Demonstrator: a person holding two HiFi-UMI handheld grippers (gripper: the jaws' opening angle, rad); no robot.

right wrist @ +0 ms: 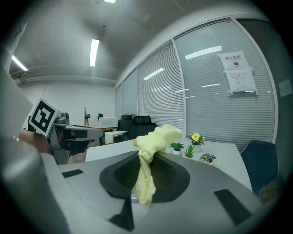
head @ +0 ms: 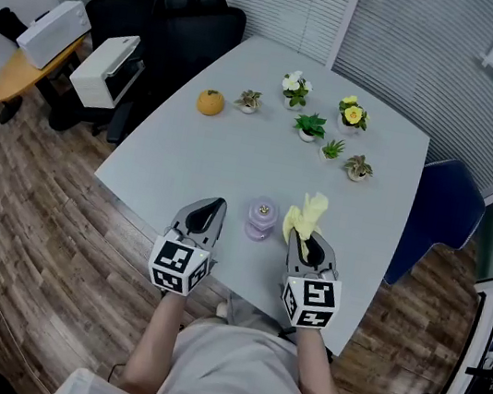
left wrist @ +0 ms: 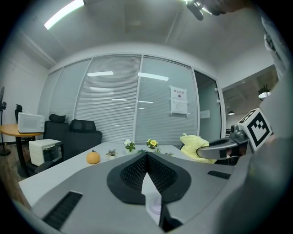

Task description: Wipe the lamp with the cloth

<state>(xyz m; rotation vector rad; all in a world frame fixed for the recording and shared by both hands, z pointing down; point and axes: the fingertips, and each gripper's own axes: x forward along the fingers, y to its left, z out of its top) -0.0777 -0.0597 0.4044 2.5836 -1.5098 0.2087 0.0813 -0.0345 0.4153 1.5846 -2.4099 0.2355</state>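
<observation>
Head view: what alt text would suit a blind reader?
A person holds two grippers over a grey table; the right gripper clamps a yellow cloth beside a small purple lamp, the left gripper is shut and empty. Farther back stand potted plants.

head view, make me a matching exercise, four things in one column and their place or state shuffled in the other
1 lamp
2 cloth
3 orange fruit
4 left tongs

a clamped in the right tongs
b shut, nothing held
c on the table, between the two tongs
d far across the table, left of the plants

Pairs: 1-c, 2-a, 3-d, 4-b
</observation>
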